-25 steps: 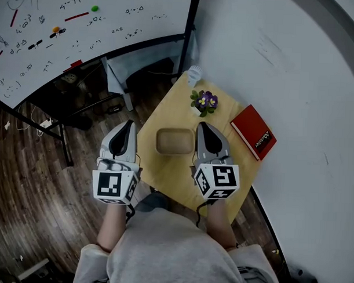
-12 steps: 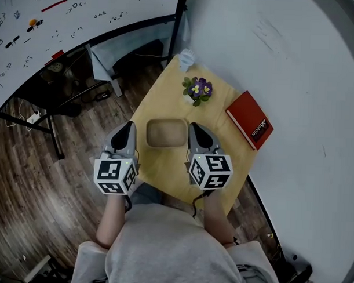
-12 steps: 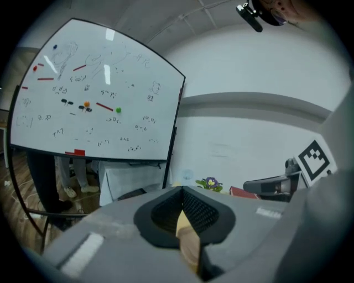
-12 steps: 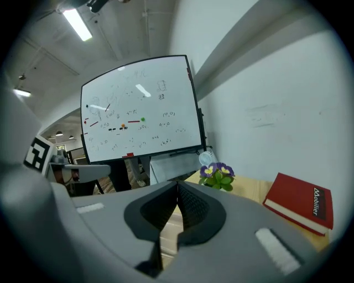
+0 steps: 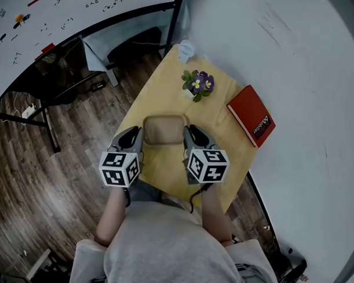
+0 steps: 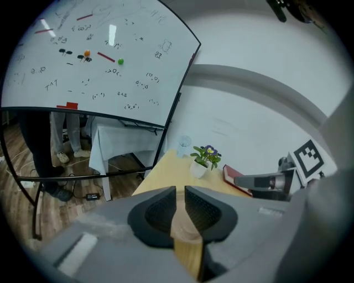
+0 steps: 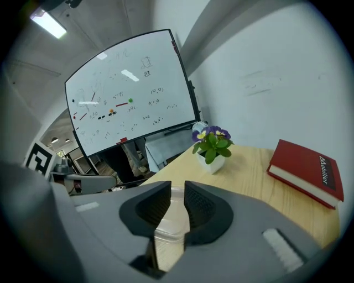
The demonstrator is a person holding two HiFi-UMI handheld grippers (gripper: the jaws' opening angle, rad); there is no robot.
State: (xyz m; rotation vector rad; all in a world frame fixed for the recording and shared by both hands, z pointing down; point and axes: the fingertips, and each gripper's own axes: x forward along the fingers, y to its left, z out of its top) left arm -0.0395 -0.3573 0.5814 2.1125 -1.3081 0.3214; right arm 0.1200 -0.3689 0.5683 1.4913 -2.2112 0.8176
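1. The left claw (image 5: 137, 132) is held at the near left corner of a tan tray (image 5: 164, 129), its tip just beside the tray's left rim.
2. In the left gripper view the jaws are seen parted by a narrow slit. The slit is filled by the tray's tan edge, with the wood of the desk (image 5: 161, 97) below it.
3. The right claw (image 5: 190, 130) is set at the tray's right rim, so the tray is flanked on both sides and lies between the two claws.
4. In the right gripper view the jaws are likewise seen a narrow gap apart. The tray's pale rim is seen in that gap and just beyond the tips.
5. The tray is placed near the middle of the desk, on the person's side.
6. Beyond the tray a potted plant (image 5: 197, 83) with purple flowers is found, and a clear cup (image 5: 186, 50) stands at the far corner.
7. A red book (image 5: 251, 123) is laid at the desk's right edge, well apart from the tray.
8. A whiteboard (image 5: 66, 6) is seen over the wooden floor to the left.
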